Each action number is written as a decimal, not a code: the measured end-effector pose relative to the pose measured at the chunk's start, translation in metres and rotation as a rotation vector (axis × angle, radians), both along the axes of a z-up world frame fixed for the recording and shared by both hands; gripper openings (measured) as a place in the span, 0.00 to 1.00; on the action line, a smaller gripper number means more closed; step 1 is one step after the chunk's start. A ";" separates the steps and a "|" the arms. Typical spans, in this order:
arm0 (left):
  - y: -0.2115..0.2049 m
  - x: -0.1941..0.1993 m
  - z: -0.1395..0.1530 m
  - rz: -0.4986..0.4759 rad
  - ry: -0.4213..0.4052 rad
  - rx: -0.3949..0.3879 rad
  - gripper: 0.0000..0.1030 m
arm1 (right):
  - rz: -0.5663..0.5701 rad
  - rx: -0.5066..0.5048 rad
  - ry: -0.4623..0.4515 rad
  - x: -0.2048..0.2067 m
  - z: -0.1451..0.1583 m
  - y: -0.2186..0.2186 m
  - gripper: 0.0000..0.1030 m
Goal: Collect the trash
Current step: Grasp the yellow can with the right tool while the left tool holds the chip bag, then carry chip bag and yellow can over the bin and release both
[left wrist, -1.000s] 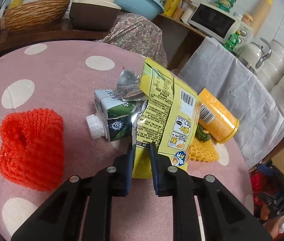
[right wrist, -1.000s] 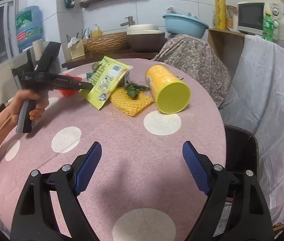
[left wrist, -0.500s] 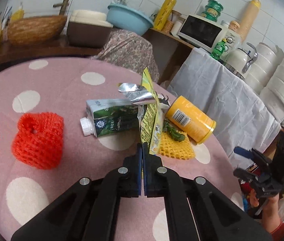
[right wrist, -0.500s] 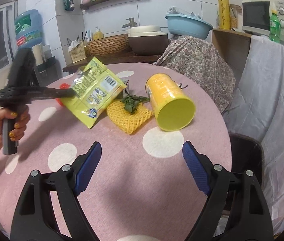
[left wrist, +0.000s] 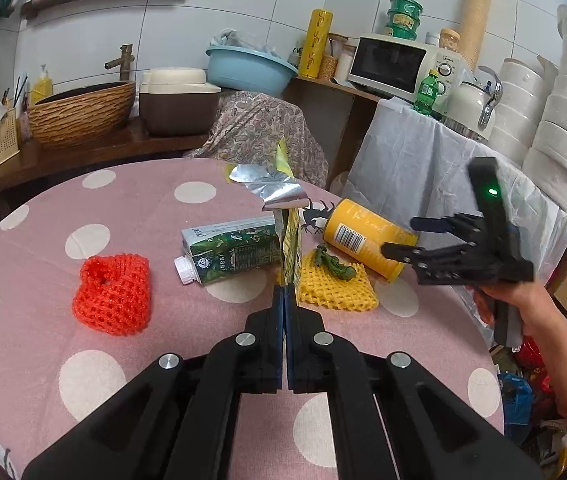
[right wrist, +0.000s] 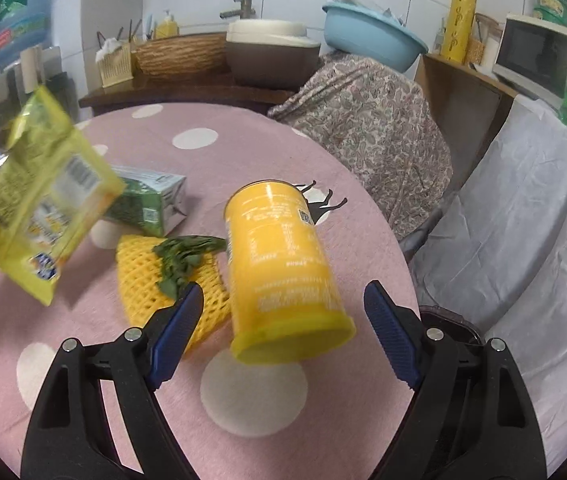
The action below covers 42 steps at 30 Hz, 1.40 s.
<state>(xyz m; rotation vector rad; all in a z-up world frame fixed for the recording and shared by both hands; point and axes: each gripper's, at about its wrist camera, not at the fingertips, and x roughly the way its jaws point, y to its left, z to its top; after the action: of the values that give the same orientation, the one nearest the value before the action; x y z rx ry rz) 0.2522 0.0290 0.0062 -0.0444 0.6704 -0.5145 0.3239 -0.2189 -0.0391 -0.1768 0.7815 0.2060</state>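
Yellow snack bag (left wrist: 292,236), clamped by its bottom edge in the left claw (left wrist: 285,300) and hanging clear of the tabletop (left wrist: 131,208), seen edge-on with its torn foil mouth upward. Right claw (right wrist: 283,320) held wide apart with nothing between the pads, aimed at the yellow canister (right wrist: 283,272) lying on its side at 12 o'clock from it, open rim toward the camera. Green carton (left wrist: 231,250) lying at 10 o'clock from the left claw, yellow foam net (left wrist: 335,284) with a leafy scrap (right wrist: 187,256) on top at 1 o'clock, red foam net (left wrist: 113,294) at 9 o'clock. Thin pinch on a slick film: likely to slip out if swung fast, and any crumbs left inside could spill from the open mouth if tipped over. Round canister: apt to roll away toward the tabletop's far edge if nudged by one pad before the other arrived, or to squirt out if gripped near the flared rim. Left pad close beside the yellow foam net, so could snag the mesh and drag net and leaf along. Two claws working near each other: collision possible if the bag crossed the right claw's path.
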 end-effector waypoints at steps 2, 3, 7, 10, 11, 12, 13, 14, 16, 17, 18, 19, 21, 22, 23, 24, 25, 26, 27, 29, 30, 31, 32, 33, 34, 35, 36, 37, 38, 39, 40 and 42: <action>-0.002 -0.002 0.000 0.002 -0.005 0.013 0.02 | -0.004 -0.013 0.034 0.010 -0.005 0.002 0.78; -0.004 -0.003 0.000 0.004 -0.009 0.022 0.02 | -0.004 -0.031 0.056 0.017 -0.008 0.005 0.76; -0.009 -0.006 0.000 -0.005 -0.019 0.042 0.02 | -0.002 -0.093 0.114 0.032 -0.017 0.012 0.73; -0.011 -0.007 -0.001 -0.011 -0.021 0.045 0.02 | 0.002 -0.123 0.149 0.040 -0.022 0.013 0.72; -0.013 -0.008 -0.001 -0.014 -0.021 0.045 0.02 | 0.001 -0.129 0.161 0.041 -0.024 0.013 0.72; -0.014 -0.008 -0.001 -0.016 -0.022 0.048 0.02 | -0.004 -0.139 0.167 0.042 -0.026 0.013 0.70; -0.015 -0.009 -0.002 -0.016 -0.024 0.054 0.02 | -0.004 -0.150 0.170 0.043 -0.027 0.013 0.69; -0.016 -0.010 -0.002 -0.016 -0.025 0.059 0.02 | -0.001 -0.151 0.171 0.044 -0.027 0.013 0.67; -0.018 -0.011 -0.003 -0.021 -0.024 0.060 0.02 | -0.013 -0.138 0.171 0.043 -0.026 0.009 0.67; -0.019 -0.011 -0.002 -0.022 -0.024 0.058 0.02 | -0.015 -0.125 0.170 0.042 -0.026 0.006 0.67; -0.021 -0.011 -0.002 -0.025 -0.024 0.057 0.02 | -0.017 -0.113 0.165 0.040 -0.026 0.004 0.66; -0.022 -0.012 -0.002 -0.028 -0.024 0.056 0.02 | -0.023 -0.101 0.158 0.038 -0.026 0.002 0.66; -0.026 -0.014 -0.001 -0.031 -0.029 0.059 0.02 | -0.035 -0.064 0.144 0.033 -0.024 -0.005 0.66; -0.027 -0.015 -0.001 -0.032 -0.032 0.062 0.02 | -0.039 -0.049 0.138 0.030 -0.024 -0.007 0.66; -0.029 -0.016 -0.001 -0.037 -0.033 0.063 0.02 | -0.044 -0.029 0.127 0.025 -0.022 -0.012 0.66; -0.031 -0.017 0.000 -0.043 -0.033 0.061 0.02 | -0.045 -0.015 0.119 0.022 -0.021 -0.014 0.66; -0.034 -0.019 0.001 -0.050 -0.034 0.060 0.02 | -0.046 0.002 0.110 0.018 -0.020 -0.017 0.66; -0.036 -0.020 0.001 -0.054 -0.037 0.060 0.02 | -0.049 0.016 0.102 0.013 -0.019 -0.020 0.66; -0.039 -0.022 0.002 -0.059 -0.039 0.058 0.02 | -0.052 0.028 0.095 0.010 -0.018 -0.023 0.66; -0.045 -0.025 0.004 -0.068 -0.045 0.055 0.02 | -0.058 0.061 0.077 0.000 -0.015 -0.030 0.66; -0.051 -0.028 0.005 -0.073 -0.051 0.057 0.02 | -0.065 0.080 0.060 -0.007 -0.013 -0.035 0.66; -0.055 -0.029 0.006 -0.079 -0.055 0.059 0.02 | -0.068 0.093 0.046 -0.013 -0.011 -0.039 0.66; -0.060 -0.030 0.007 -0.085 -0.058 0.059 0.02 | -0.073 0.109 0.025 -0.021 -0.009 -0.043 0.66; -0.064 -0.032 0.008 -0.093 -0.060 0.056 0.02 | -0.076 0.120 0.012 -0.028 -0.007 -0.047 0.66; -0.069 -0.033 0.009 -0.101 -0.061 0.053 0.02 | -0.083 0.137 -0.006 -0.036 -0.005 -0.052 0.66; -0.075 -0.034 0.010 -0.111 -0.062 0.051 0.02 | -0.092 0.158 -0.022 -0.044 -0.003 -0.058 0.66; -0.082 -0.036 0.011 -0.122 -0.063 0.049 0.02 | -0.098 0.173 -0.033 -0.051 -0.002 -0.063 0.66; -0.090 -0.037 0.011 -0.134 -0.065 0.048 0.02 | -0.108 0.193 -0.047 -0.060 0.000 -0.069 0.66; -0.096 -0.039 0.012 -0.144 -0.067 0.048 0.02 | -0.113 0.208 -0.056 -0.067 0.001 -0.075 0.66; -0.103 -0.040 0.013 -0.158 -0.067 0.045 0.02 | -0.126 0.228 -0.070 -0.078 0.003 -0.082 0.66; -0.111 -0.041 0.013 -0.173 -0.067 0.042 0.02 | -0.136 0.238 -0.078 -0.084 0.004 -0.087 0.66; -0.129 -0.043 0.014 -0.205 -0.068 0.044 0.02 | -0.165 0.247 -0.106 -0.102 0.006 -0.098 0.66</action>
<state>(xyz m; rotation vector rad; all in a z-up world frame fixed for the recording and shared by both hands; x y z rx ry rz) 0.2090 -0.0999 0.0203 0.0837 0.6221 -0.6956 0.2222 -0.3172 -0.0335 0.1093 0.6549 0.1338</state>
